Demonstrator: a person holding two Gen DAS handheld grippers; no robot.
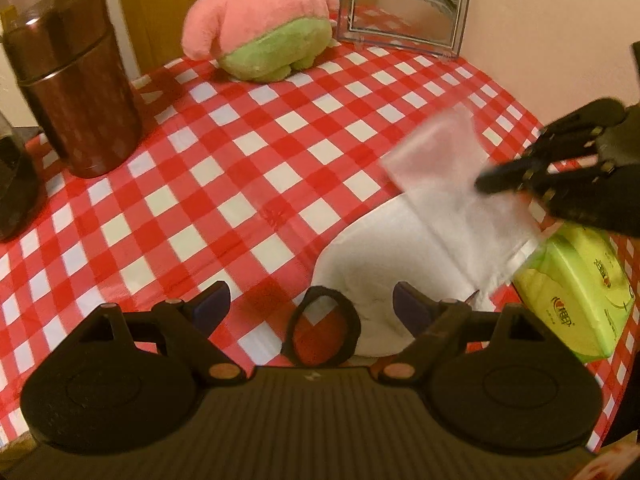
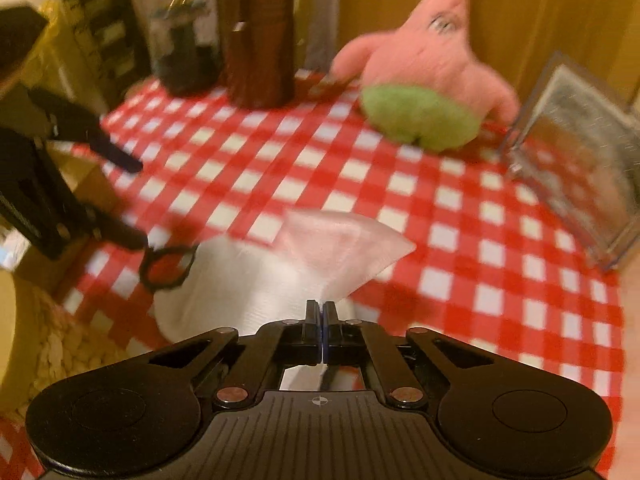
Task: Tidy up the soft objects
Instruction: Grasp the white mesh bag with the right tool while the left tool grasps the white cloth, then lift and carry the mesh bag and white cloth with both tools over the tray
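A white tissue [image 1: 436, 216] lies on the red checked tablecloth [image 1: 240, 152], one corner lifted. My right gripper [image 2: 321, 304] is shut on that lifted corner [image 2: 344, 248] and also shows in the left wrist view [image 1: 496, 180]. My left gripper [image 1: 312, 300] is open and empty, low over the cloth beside a black hair tie [image 1: 322, 326]. The hair tie also shows in the right wrist view [image 2: 168, 266], with my left gripper [image 2: 132, 204] just left of it. A pink and green plush star [image 1: 260, 20] sits at the far edge.
A green tissue pack [image 1: 580, 292] lies at the right edge. A brown canister [image 1: 76, 92] stands at the left. A clear picture frame [image 1: 404, 4] stands at the back, near the plush. A dark jar [image 2: 184, 52] stands beside the canister.
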